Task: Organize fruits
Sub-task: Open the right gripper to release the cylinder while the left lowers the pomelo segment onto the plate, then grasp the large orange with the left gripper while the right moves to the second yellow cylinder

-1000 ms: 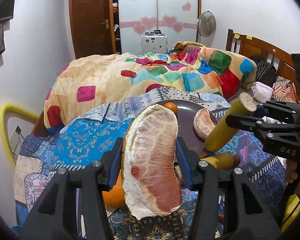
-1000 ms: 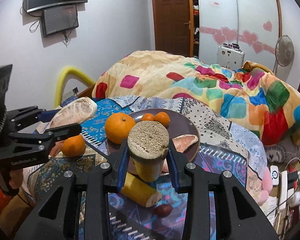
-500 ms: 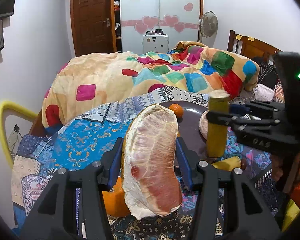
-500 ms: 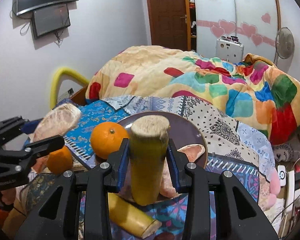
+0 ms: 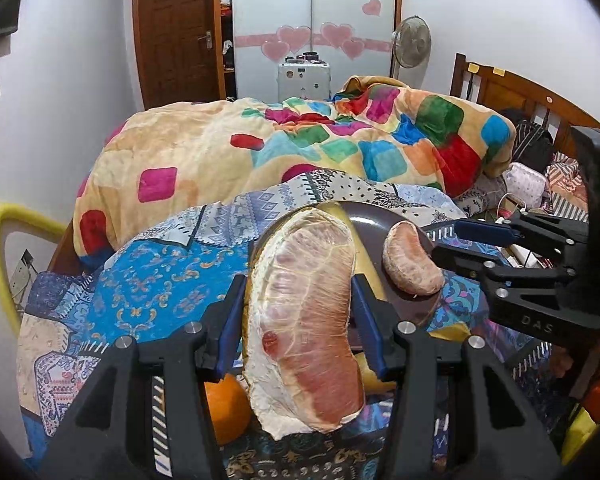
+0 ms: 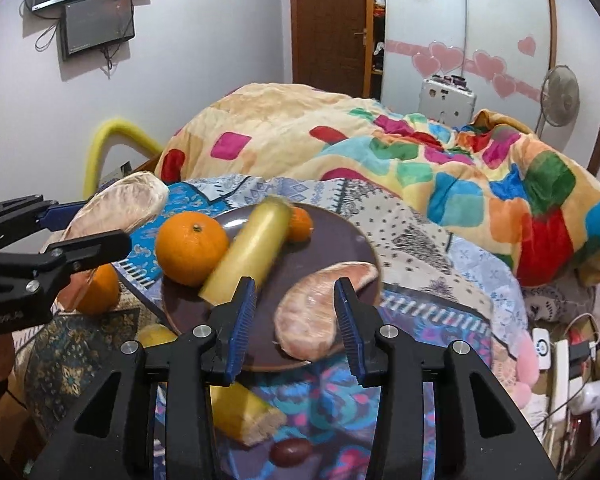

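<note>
My left gripper point(image 5: 298, 316) is shut on a large peeled pomelo wedge point(image 5: 306, 320), held above the table left of the dark plate point(image 5: 374, 222). In the right wrist view my right gripper point(image 6: 296, 316) is open and empty, just over the plate's point(image 6: 332, 240) near rim. On the plate lie a yellow sugarcane piece point(image 6: 248, 252), blurred and leaning on a big orange point(image 6: 190, 246), a small orange point(image 6: 300, 222) behind, and a pomelo segment point(image 6: 320, 312) between my open jaws. The left gripper and its wedge point(image 6: 120, 204) show at the left.
Off the plate lie a second cane piece point(image 6: 240, 412), a dark red fruit point(image 6: 290, 450) and another orange point(image 6: 96, 294) on the patterned cloth point(image 5: 152, 280). A bed with a colourful quilt point(image 6: 380, 152) lies behind. Cables and chargers point(image 6: 560, 360) sit at the right.
My right gripper has opened and let go of the sugarcane piece, which now lies tipped on the plate against the big orange. The left gripper still holds the pomelo wedge.
</note>
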Available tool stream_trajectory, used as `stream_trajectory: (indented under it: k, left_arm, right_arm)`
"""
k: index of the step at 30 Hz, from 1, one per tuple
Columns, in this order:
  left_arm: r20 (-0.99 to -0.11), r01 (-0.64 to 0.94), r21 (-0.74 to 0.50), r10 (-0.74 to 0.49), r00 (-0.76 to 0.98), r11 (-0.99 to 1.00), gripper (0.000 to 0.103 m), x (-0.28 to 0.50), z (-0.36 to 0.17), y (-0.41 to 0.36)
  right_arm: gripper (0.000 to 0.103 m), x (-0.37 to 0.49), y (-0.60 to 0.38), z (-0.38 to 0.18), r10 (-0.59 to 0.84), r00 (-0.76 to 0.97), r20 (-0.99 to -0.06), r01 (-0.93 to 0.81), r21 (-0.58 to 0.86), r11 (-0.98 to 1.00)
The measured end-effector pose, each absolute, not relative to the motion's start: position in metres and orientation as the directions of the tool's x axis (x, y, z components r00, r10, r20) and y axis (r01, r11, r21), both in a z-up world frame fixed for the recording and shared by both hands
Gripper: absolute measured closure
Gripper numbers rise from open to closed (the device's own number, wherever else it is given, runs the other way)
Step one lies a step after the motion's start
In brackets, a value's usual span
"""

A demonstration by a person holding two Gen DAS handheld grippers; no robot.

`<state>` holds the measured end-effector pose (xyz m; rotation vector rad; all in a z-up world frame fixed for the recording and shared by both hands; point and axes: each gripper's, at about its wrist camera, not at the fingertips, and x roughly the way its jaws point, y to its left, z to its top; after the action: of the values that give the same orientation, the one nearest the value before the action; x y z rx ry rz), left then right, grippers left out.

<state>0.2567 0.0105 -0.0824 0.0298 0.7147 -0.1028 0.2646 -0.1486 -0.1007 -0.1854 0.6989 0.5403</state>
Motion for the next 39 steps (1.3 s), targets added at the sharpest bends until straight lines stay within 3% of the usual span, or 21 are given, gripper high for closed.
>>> stream_trajectory:
  k: [16, 24, 39]
  left_arm:
    - [-0.693, 0.088, 0.033, -0.040, 0.720, 0.996, 0.052, 0.312, -0.087, -0.024]
    - [-0.730, 0.053, -0.007, -0.041, 0.682, 0.999, 0.052, 0.336, -0.098, -0.017]
    - [-0.699, 0.063, 0.028, -0.025, 0.715, 0.998, 0.049, 0.297, -0.083, -0.009]
  right_arm:
    - [0.065, 0.277, -0.187, -0.104, 0.412, 0.647, -0.642, -0.490, 0.065, 0.869]
    - [0.065, 0.273, -0.190, -0.104, 0.423, 0.646, -0.635, -0.501, 0.066, 0.863]
    - [0.065, 0.253, -0.183, -0.101, 0.436, 0.631, -0.642, -0.534, 0.048, 0.844]
